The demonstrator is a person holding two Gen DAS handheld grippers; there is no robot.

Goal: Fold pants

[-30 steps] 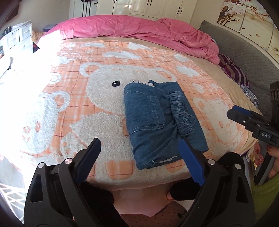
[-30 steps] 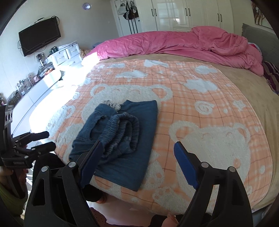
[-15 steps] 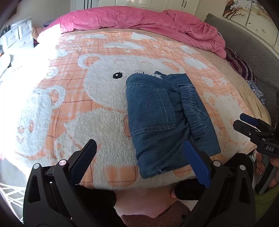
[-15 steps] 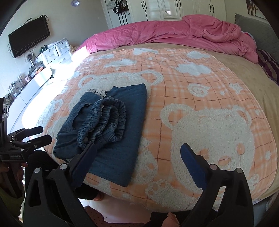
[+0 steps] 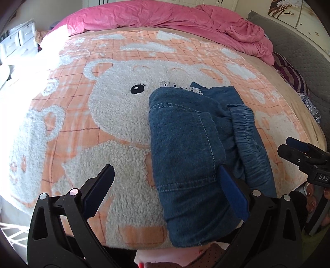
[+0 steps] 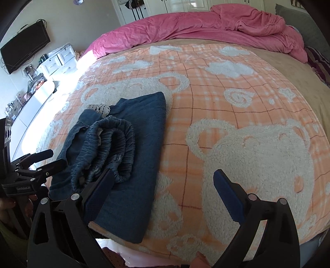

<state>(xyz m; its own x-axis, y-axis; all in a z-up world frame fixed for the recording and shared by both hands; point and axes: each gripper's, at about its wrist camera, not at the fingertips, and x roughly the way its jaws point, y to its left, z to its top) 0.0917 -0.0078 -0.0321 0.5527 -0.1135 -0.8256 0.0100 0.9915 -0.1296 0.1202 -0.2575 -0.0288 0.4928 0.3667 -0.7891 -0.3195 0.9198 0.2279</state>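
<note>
Folded blue denim pants lie in a compact stack on the orange bear blanket, near the bed's front edge; the gathered waistband lies on top. My left gripper is open and empty, its right finger just over the stack's near part. My right gripper is open and empty, its left finger over the stack's near right side. Each gripper shows in the other's view: the right one beside the pants, the left one at their other side.
A pink duvet is bunched along the far side of the bed. A grey headboard and striped pillow lie at the right. White drawers and a wall TV stand left of the bed.
Both grippers have moved forward and lower, closer to the folded pants. The pants have not moved. Both stay open.
</note>
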